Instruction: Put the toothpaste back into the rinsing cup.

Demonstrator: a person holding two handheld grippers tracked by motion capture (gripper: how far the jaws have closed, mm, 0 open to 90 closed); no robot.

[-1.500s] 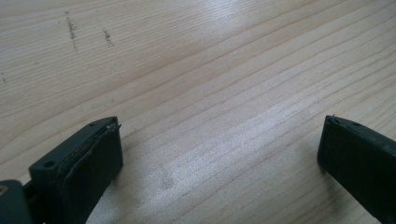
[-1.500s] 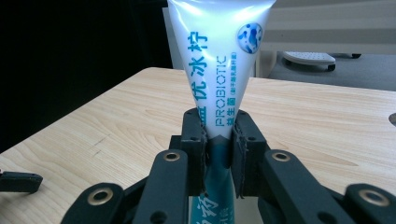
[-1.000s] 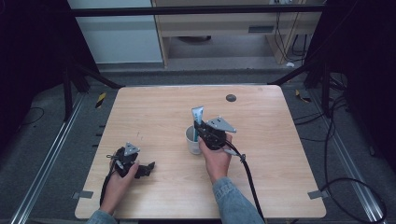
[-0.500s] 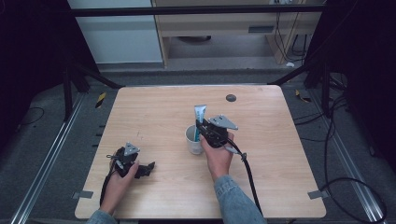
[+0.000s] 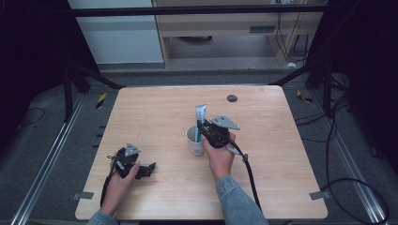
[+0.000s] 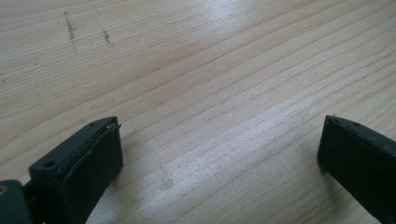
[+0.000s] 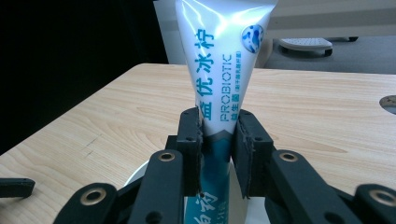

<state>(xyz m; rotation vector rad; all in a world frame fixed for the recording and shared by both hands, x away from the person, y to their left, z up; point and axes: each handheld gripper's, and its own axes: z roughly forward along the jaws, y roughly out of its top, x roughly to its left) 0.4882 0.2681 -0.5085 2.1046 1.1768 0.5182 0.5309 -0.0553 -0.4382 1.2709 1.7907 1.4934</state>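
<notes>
While clamped on the toothpaste tube (image 7: 219,88), right tool (image 5: 202,129) carried farther above white cup (image 5: 193,140), suggesting withdrawal; left tool (image 6: 219,154) resting agape on bench (image 5: 155,112)

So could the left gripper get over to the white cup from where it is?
Probably yes. The left gripper rests open on the table, and only bare wood lies between it and the white cup. But the right gripper holds a toothpaste tube above the cup, so the top is crowded.

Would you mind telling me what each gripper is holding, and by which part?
The right gripper clamps the toothpaste tube around its middle, above the cup. The left gripper is open, holding nothing.
</notes>
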